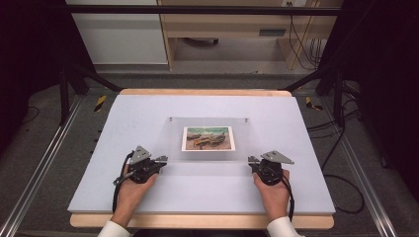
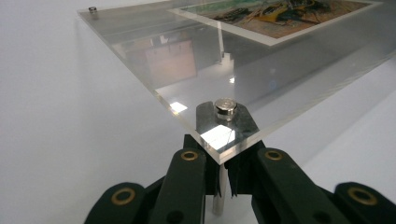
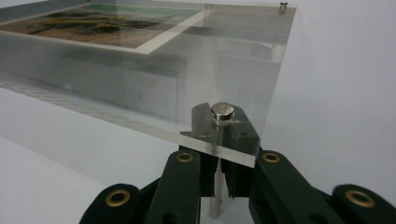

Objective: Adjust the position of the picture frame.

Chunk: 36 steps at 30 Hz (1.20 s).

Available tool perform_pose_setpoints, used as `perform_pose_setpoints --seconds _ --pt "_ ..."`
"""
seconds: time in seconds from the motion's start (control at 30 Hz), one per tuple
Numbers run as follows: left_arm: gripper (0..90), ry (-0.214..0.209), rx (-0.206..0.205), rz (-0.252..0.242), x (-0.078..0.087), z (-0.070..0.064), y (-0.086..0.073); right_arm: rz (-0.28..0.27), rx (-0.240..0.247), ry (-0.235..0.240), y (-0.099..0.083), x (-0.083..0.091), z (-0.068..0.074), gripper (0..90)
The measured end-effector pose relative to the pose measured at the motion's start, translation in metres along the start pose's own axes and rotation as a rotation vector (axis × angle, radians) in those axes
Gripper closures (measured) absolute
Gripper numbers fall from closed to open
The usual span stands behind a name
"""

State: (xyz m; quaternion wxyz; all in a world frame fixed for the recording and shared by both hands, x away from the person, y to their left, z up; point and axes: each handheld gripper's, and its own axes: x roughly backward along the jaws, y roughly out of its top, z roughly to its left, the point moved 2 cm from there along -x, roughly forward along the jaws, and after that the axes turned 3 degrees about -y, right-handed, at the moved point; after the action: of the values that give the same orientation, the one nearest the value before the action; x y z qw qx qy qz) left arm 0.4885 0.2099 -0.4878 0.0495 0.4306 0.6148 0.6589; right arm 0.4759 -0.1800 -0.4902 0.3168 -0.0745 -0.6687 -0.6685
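Two tools clamp clear acrylic frame [image 1: 210, 140] by round metal corner posts.

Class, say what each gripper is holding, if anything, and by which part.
Each grips the clear frame by a metal post under a near corner: the left gripper at the near-left post, the right gripper at the near-right post.

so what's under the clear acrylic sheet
A printed picture lies under the clear acrylic sheet, seen through it. Metal posts carry its near corners, each between closed tongs: left tongs, right tongs. The picture's underside is covered.
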Motion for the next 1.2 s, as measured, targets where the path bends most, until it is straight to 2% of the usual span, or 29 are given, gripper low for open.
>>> perform_pose_setpoints --seconds 0.13,0.43,0.47,0.53,0.6,0.7,0.77,0.83,0.97,1.1,1.2 --pt "84.0 -0.001 -0.002 -0.001 0.000 0.000 0.000 -0.007 0.015 -0.020 0.000 0.000 0.001 84.3" --pt "82.7 -0.009 -0.007 0.006 0.001 0.001 0.000 -0.007 0.011 -0.012 0.000 0.000 0.001 83.2" --pt "80.2 -0.005 -0.008 0.011 0.001 0.001 0.001 -0.007 0.018 -0.011 0.000 0.001 0.001 82.1" --pt "66.6 -0.015 -0.009 0.013 0.003 0.000 0.001 0.000 0.034 -0.010 0.000 0.002 0.002 73.9" --pt "58.9 -0.020 -0.034 0.023 0.007 -0.002 0.002 0.003 0.041 -0.013 0.000 0.002 0.003 66.5" --pt "41.3 -0.033 -0.047 0.048 0.013 -0.003 0.001 0.001 0.056 -0.016 0.001 0.004 0.006 52.4" --pt "31.9 -0.022 -0.055 0.056 0.015 -0.004 -0.001 0.002 0.077 -0.030 0.001 0.005 0.007 45.9" --pt "26.3 -0.021 -0.057 0.045 0.018 -0.005 0.000 0.009 0.076 -0.030 0.000 0.008 0.009 37.6" --pt "16.0 -0.028 -0.027 0.028 0.020 -0.005 0.002 0.006 0.066 -0.033 0.000 0.015 0.008 26.3" --pt "9.3 -0.041 0.003 0.006 0.023 -0.005 0.005 0.014 0.068 -0.012 0.000 0.020 0.007 18.1" --pt "5.9 -0.064 0.001 -0.003 0.028 -0.005 0.007 0.009 0.064 0.001 0.001 0.026 0.008 13.2"
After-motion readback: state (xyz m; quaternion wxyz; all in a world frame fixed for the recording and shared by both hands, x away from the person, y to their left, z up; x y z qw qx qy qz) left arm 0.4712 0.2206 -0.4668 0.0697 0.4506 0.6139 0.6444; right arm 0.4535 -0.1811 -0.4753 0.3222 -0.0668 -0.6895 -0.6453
